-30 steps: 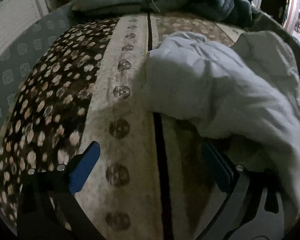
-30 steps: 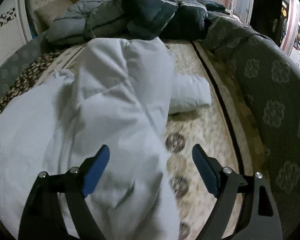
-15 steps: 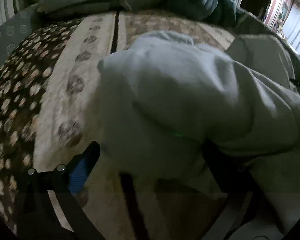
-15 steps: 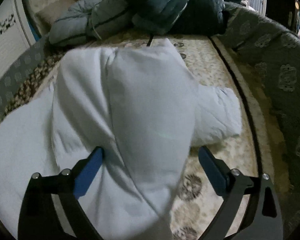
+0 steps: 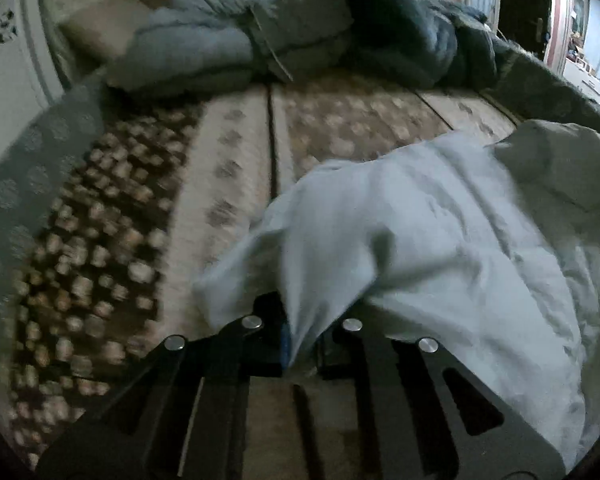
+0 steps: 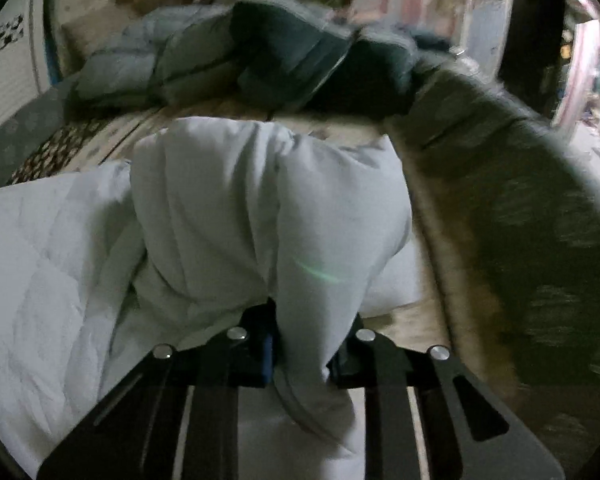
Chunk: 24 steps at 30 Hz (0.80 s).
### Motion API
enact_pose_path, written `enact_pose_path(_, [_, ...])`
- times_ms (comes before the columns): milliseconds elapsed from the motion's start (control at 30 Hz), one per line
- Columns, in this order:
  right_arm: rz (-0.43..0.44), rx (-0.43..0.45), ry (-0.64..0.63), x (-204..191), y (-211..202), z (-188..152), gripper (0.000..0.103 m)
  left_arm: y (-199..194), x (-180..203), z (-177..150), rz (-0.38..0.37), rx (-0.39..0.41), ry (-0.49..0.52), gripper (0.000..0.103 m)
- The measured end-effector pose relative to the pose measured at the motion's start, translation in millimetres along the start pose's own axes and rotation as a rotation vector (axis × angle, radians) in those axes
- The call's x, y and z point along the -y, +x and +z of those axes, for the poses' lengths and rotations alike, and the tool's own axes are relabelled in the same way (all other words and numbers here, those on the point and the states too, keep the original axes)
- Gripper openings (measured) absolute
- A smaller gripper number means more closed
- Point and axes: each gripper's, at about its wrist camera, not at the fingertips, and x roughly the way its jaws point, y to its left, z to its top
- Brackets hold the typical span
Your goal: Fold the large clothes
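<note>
Two hand-held grippers clamped on a white quilted down jacket (image 5: pixel 440 240) spread across a bed (image 5: pixel 228 168) under a patterned brown and cream bedspread.

Left hand-held gripper (image 5: pixel 300 340): jaws just closed, pinching a thin fold at the jacket's near edge, blue pad (image 5: pixel 285 342) pressed against the cloth. Rest of the garment trailing off to the right of the left wrist view, part lifted, part lying on the bedspread.

Right hand-held gripper (image 6: pixel 300 352): jaws likewise just closed, gripping a thicker puffed bunch of the same jacket (image 6: pixel 228 208), which rises in a mound straight ahead of the fingers and hides much of the bed behind it. More white quilting lying low to the left of the right wrist view.

Behind the jacket, at the head of the bed, a heap of folded quilts (image 5: pixel 228 48) in pale blue-grey and dark teal (image 6: pixel 300 52). Grey coverlet with round floral motifs (image 6: pixel 548 248) running along the bed's right side. Open doorway (image 5: pixel 524 4) at the far right. Dim light, edges blurred. No brand, label or writing legible anywhere on the jacket, the bedding or the grippers.
</note>
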Motion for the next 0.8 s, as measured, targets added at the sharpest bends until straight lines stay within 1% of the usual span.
enact_pose_path(67, [-0.021, 0.062, 0.024, 6, -45, 11, 0.019, -38, 1, 11, 0.042, 0.063, 0.068, 0.009])
enact_pose_path(133, [-0.034, 0.07, 0.064, 11, -72, 21, 0.019, -66, 11, 15, 0.121, 0.105, 0.16, 0.01])
enact_pose_path(167, [-0.045, 0.068, 0.075, 13, -76, 24, 0.019, -77, 14, 17, 0.158, 0.105, 0.209, 0.01])
enact_pose_path(200, [-0.073, 0.036, 0.086, 15, -71, 29, 0.021, -75, 15, 18, 0.176, 0.094, 0.235, 0.012])
enact_pose_path(233, [-0.089, -0.005, 0.095, 17, -56, 33, 0.023, -66, 14, 18, 0.208, 0.068, 0.275, 0.015])
enact_pose_path(267, [-0.087, -0.051, 0.101, 19, -37, 34, 0.028, -44, 14, 18, 0.257, 0.029, 0.309, 0.018])
enact_pose_path(300, [-0.07, -0.115, 0.13, 22, -7, 36, 0.032, -17, 12, 17, 0.285, -0.026, 0.318, 0.024])
enact_pose_path(333, [-0.044, -0.178, 0.175, 26, 25, 34, 0.035, 14, 7, 16, 0.289, -0.107, 0.306, 0.027])
enact_pose_path(367, [-0.04, -0.251, 0.195, 26, 53, 32, 0.041, 48, -1, 13, 0.283, -0.202, 0.258, 0.028])
enact_pose_path(400, [-0.055, -0.291, 0.201, 24, 71, 32, 0.041, 62, -5, 12, 0.275, -0.245, 0.225, 0.029])
enact_pose_path(433, [-0.079, -0.324, 0.187, 19, 86, 30, 0.044, 76, -10, 9, 0.257, -0.285, 0.181, 0.032])
enact_pose_path(467, [-0.087, -0.336, 0.159, 14, 91, 29, 0.044, 83, -15, 5, 0.244, -0.292, 0.137, 0.037])
enact_pose_path(500, [-0.091, -0.344, 0.122, 8, 92, 28, 0.046, 83, -18, 0, 0.243, -0.281, 0.112, 0.053])
enact_pose_path(533, [-0.085, -0.325, 0.089, 1, 85, 29, 0.048, 81, -20, -3, 0.252, -0.273, 0.111, 0.069])
enact_pose_path(567, [-0.079, -0.3, 0.066, -2, 77, 29, 0.06, 76, -22, -9, 0.278, -0.258, 0.117, 0.077])
enact_pose_path(600, [-0.073, -0.266, 0.042, -6, 66, 29, 0.075, 69, -24, -16, 0.293, -0.248, 0.122, 0.091])
enact_pose_path(633, [-0.072, -0.229, 0.013, -12, 53, 25, 0.079, 63, -28, -24, 0.299, -0.242, 0.123, 0.096])
enact_pose_path(667, [-0.07, -0.217, -0.002, -15, 46, 21, 0.081, 54, -35, -33, 0.288, -0.236, 0.114, 0.096])
enact_pose_path(733, [-0.038, -0.213, -0.01, -23, 34, 10, 0.081, 48, -44, -47, 0.265, -0.247, 0.083, 0.096])
enact_pose_path(800, [0.027, -0.233, 0.01, -24, 30, -5, 0.081, 44, -51, -66, 0.239, -0.255, 0.061, 0.096])
